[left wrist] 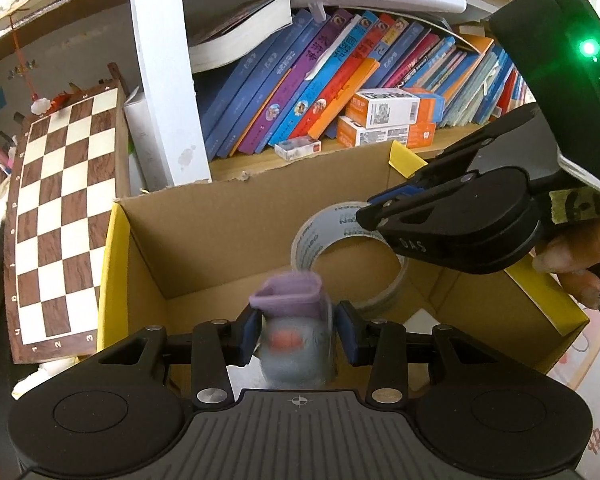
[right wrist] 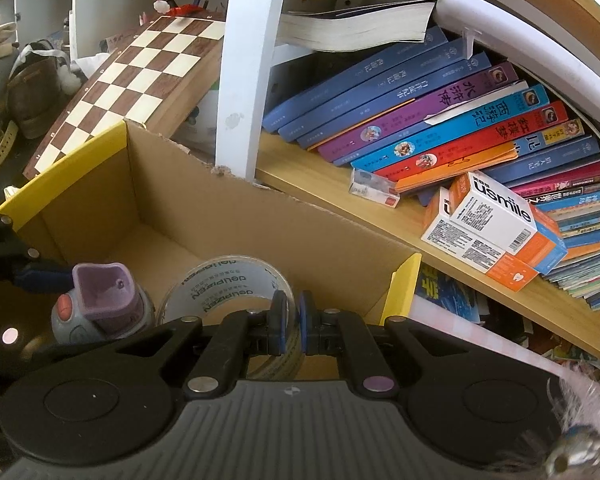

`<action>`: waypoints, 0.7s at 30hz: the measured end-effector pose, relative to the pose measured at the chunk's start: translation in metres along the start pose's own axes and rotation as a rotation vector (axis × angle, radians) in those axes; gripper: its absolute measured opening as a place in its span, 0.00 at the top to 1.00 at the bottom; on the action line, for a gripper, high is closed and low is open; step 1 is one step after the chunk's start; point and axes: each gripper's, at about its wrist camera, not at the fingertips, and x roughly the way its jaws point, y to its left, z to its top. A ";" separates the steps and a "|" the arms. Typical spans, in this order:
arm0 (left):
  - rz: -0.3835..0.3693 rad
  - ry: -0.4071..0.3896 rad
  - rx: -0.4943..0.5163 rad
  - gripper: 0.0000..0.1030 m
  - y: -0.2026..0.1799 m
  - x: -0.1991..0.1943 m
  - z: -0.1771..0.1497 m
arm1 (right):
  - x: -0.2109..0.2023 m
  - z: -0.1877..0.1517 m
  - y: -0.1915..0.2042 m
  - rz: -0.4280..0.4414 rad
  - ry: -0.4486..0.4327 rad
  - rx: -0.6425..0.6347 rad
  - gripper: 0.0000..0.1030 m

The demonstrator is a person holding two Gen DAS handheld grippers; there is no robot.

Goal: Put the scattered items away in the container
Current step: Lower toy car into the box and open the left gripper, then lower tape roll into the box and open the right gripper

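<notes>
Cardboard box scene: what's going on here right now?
A person is tidying with two tools. The left hand-held gripper holds a grey and purple toy-like item over the open cardboard box. The right hand-held gripper pinches the wall of a clear tape roll inside the box. Neither item is released yet.

Your left gripper (left wrist: 297, 334): angled downward, blue pads (left wrist: 247, 336) pressed on a grey-and-purple object's sides | Your right gripper (right wrist: 290, 326): angled downward, pads nearly together, clamping a thin wall | Your right hand (left wrist: 576, 268): fingers wrapped on the handle
</notes>
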 end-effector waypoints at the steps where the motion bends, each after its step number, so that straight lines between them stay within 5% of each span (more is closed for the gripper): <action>1: -0.004 0.002 -0.005 0.60 0.001 0.000 0.000 | 0.000 0.000 0.000 0.001 0.000 0.000 0.93; 9: -0.005 -0.020 -0.005 0.59 0.001 -0.005 0.001 | -0.001 0.000 0.000 0.005 0.003 0.001 0.93; 16: -0.008 -0.033 -0.007 0.42 0.000 -0.015 -0.003 | -0.002 0.001 0.000 0.004 -0.001 0.002 0.93; 21: -0.007 -0.038 -0.012 0.40 0.000 -0.020 -0.008 | -0.002 0.003 0.000 -0.001 -0.001 -0.004 0.93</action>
